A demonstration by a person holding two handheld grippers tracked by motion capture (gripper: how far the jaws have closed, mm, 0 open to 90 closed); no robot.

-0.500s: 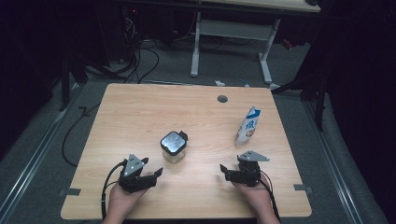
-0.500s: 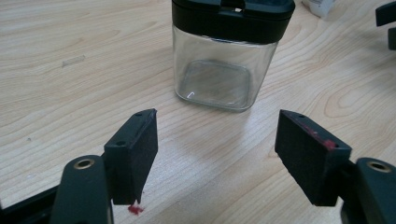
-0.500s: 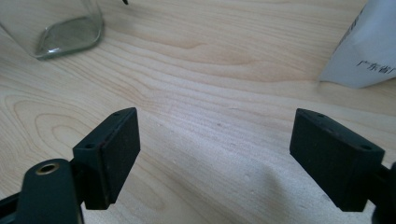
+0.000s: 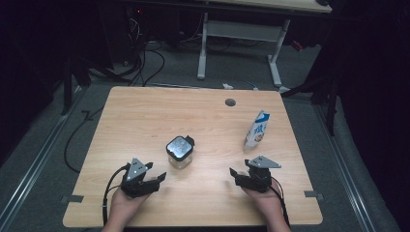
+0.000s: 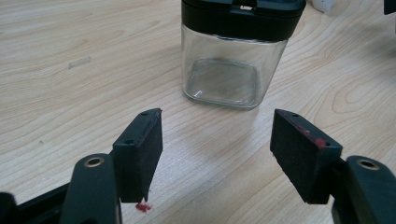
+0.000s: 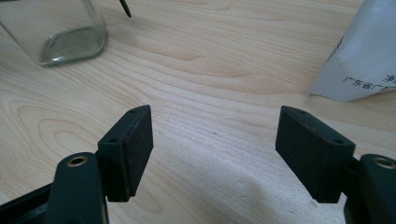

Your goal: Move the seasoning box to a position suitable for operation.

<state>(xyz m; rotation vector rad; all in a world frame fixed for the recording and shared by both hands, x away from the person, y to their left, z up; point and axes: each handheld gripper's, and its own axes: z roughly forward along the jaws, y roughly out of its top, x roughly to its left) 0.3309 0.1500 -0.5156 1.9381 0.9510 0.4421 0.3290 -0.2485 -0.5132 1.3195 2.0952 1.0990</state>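
A clear square glass jar (image 4: 179,152) with a black lid stands near the middle of the wooden table (image 4: 145,116). In the left gripper view the jar (image 5: 233,60) is upright just ahead of my left gripper (image 5: 217,149), whose jaws stand open and empty. On the table's near left rests my left gripper (image 4: 157,177), held by a hand. A white and blue pouch (image 4: 256,128) stands at the right. At the near right sits my right gripper (image 4: 235,175), open and empty; its own view puts the pouch (image 6: 362,56) ahead right and the jar (image 6: 56,28) ahead left of my right gripper (image 6: 215,149).
A round cable hole (image 4: 230,102) sits near the table's far edge. Behind the table stands a white desk frame (image 4: 239,43) with cables on the dark floor. Tape marks (image 4: 71,198) lie at the near table corners.
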